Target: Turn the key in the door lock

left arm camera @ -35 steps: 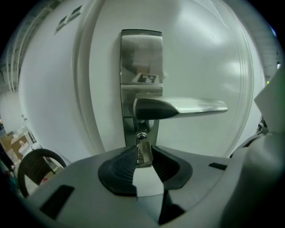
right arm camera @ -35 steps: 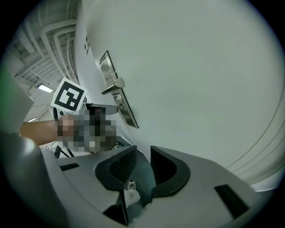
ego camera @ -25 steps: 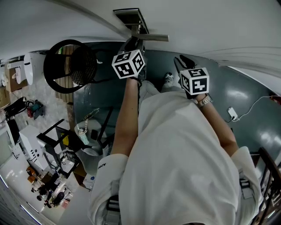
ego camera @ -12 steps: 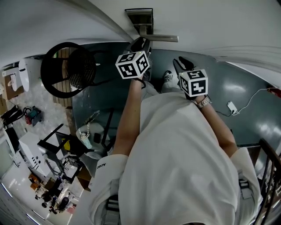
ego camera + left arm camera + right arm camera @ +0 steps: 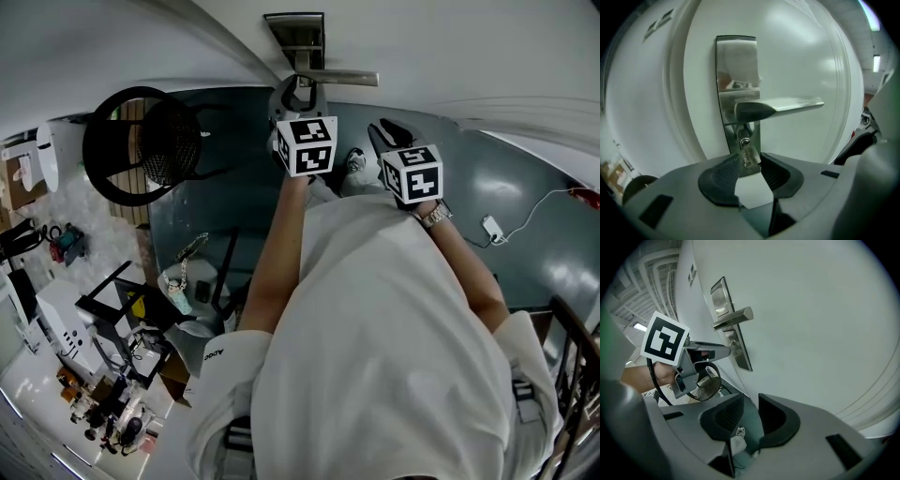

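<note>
The white door is the biggest thing and fills almost all that we see. Against it we hold the left hand-held gripper, pointed a little downward at the lock, because this one does the work. The right hand-held gripper hangs off to the side, well apart from the lock. Its jaws stand apart with nothing between them and only the floor shows through the gap. We judge that it waits there so as not to be in the way.

On the door the long metal lock plate stands upright. From it the lever handle goes out level to the right and is not pressed down. Just below the lever, in the keyhole of the plate, sits the key, with its head a little tilted.

The head lies between the two pads of the left hand-held gripper. These jaws have just been opening, and the pads seem not to press on it. We judge that the hold is loosened either to take a new grip for a further turn or because the turn is finished. Which of the two, we cannot tell.
</note>
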Available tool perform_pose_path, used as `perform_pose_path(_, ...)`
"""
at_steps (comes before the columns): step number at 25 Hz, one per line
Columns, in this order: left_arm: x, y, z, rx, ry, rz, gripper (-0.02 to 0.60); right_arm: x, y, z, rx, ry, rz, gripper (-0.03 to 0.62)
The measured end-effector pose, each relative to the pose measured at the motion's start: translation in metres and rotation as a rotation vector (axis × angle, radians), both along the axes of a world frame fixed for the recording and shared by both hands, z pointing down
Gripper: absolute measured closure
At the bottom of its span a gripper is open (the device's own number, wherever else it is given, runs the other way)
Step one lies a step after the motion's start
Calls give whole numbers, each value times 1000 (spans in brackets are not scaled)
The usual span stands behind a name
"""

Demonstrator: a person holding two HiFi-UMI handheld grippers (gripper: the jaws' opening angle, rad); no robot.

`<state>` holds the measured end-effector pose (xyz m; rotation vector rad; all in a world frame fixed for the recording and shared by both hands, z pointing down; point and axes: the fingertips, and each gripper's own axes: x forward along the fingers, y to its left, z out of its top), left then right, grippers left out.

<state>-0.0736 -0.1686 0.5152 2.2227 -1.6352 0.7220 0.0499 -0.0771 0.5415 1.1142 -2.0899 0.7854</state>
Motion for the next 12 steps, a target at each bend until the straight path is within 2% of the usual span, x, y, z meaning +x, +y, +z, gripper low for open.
perform_pose_path(4,1,3,-6,66,-212,-21,460,2,0,1,8,-12,-54,499)
perform_pose_path(7,9,1,-10,97,-346,9,460,3,-1,3,10,-20,-94,498)
perform_pose_path(10,12,-3,-6,81,-479,7,460,9,-2,2,15,-34,-108,497)
perform_pose_path(12,6,-3,1,40,-531,-31,460,13,-4,0,21,-49,-104,497)
